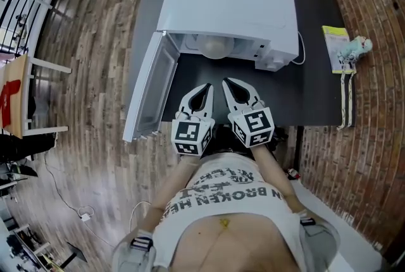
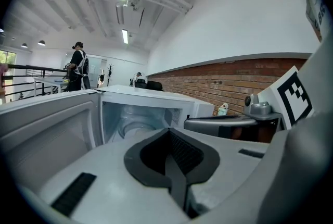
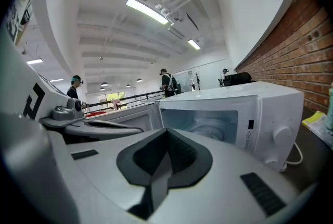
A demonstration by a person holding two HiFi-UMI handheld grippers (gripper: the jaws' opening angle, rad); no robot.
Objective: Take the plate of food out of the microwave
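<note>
A white microwave (image 1: 231,8) stands on a dark table (image 1: 316,93) with its door (image 1: 149,90) swung open to the left. Inside sits a pale round plate with a domed top (image 1: 215,46), also visible in the cavity in the left gripper view (image 2: 130,128) and behind the opening in the right gripper view (image 3: 208,128). My left gripper (image 1: 204,88) and right gripper (image 1: 229,83) hover side by side just in front of the opening, apart from the plate. Both are shut and empty, their jaws meeting (image 2: 169,133) (image 3: 166,133).
A yellow-green booklet (image 1: 334,43) and a small toy figure (image 1: 357,46) lie at the table's right end, with a strap (image 1: 345,100) hanging beside them. The microwave's cable (image 1: 300,52) loops at its right side. People stand far off in the hall (image 2: 77,66).
</note>
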